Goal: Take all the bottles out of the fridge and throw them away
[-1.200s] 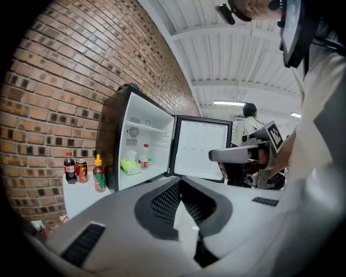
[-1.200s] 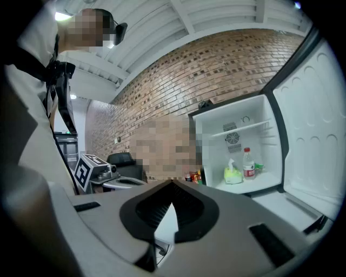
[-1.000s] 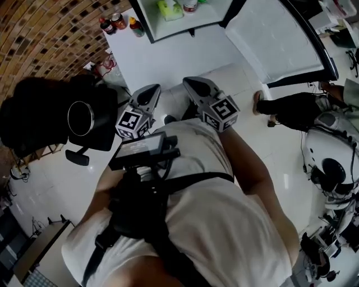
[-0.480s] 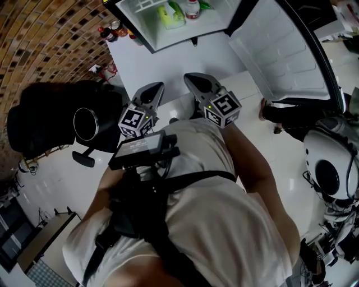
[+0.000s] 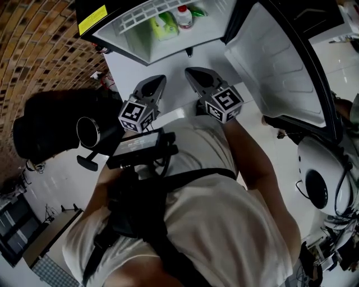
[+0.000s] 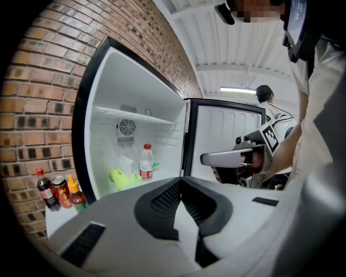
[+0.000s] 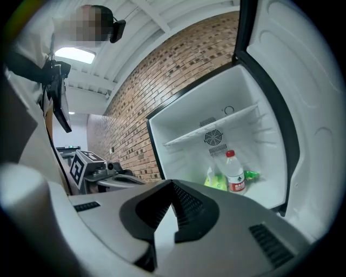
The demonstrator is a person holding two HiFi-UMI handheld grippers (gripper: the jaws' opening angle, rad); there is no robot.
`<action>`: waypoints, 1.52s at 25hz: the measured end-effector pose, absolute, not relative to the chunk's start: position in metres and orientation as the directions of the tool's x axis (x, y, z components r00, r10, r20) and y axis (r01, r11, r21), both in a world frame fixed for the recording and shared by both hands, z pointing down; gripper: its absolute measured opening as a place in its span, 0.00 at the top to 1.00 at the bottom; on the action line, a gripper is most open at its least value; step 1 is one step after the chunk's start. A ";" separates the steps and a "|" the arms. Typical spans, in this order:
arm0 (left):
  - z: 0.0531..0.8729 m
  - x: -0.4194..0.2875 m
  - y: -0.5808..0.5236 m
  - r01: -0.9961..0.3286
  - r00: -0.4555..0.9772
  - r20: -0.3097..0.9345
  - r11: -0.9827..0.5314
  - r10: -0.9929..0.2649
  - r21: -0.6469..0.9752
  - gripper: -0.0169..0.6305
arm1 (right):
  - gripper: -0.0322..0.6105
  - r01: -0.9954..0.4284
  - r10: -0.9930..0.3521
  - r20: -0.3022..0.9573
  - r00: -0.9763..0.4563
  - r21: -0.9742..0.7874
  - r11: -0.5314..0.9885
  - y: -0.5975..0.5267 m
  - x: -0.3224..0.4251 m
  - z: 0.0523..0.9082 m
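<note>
The fridge [image 5: 160, 39] stands open ahead of me, its door [image 5: 280, 61] swung out to the right. On its floor a clear bottle with a red cap [image 5: 183, 17] stands upright beside a green bottle [image 5: 162, 25] that lies flat. The left gripper view shows the clear bottle [image 6: 146, 162] and the green one [image 6: 121, 177]. The right gripper view shows the same clear bottle [image 7: 234, 173] and green bottle [image 7: 216, 180]. My left gripper [image 5: 159, 79] and right gripper [image 5: 190, 72] are side by side, short of the fridge opening. Both are shut and hold nothing.
Three small sauce bottles and cans [image 6: 58, 190] stand outside the fridge, against the brick wall [image 6: 43, 70] on its left. A bulky black object with a silver-rimmed round opening [image 5: 88, 132] sits low on my left. White equipment [image 5: 320, 179] stands to the right, past the door.
The fridge interior has come further into the head view and looks nearer. Both grippers have risen slightly toward it and stay shut.
</note>
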State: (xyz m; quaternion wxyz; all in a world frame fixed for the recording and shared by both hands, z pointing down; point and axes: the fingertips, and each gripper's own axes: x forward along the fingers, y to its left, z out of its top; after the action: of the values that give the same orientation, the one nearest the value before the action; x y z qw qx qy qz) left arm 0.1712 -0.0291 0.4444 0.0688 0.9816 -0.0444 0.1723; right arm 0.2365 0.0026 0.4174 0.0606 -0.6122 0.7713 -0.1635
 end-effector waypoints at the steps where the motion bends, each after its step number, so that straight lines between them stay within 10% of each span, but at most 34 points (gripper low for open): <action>1: 0.443 0.179 -0.031 -0.112 0.937 0.344 -0.987 -0.065 0.118 0.97 | 0.97 -0.923 -0.963 0.106 -0.247 -0.330 0.200 0.000 0.242 0.418; 27: 0.473 0.264 -0.090 -0.216 0.841 0.504 -0.976 -0.195 -0.016 0.97 | 0.97 -0.886 -0.934 0.108 -0.341 -0.368 0.282 -0.044 0.300 0.440; 38: 0.544 0.294 -0.144 -0.059 0.584 0.733 -0.919 -0.349 -0.391 0.92 | 0.97 -0.883 -0.948 0.136 -0.288 -0.421 0.207 -0.034 0.318 0.455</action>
State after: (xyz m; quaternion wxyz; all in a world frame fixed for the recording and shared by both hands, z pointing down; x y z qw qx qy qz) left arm 0.2935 -0.1441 0.5435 -0.1646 0.8746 -0.1166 0.4408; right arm 0.3180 -0.0343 0.4547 0.0760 -0.5920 0.7732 -0.2141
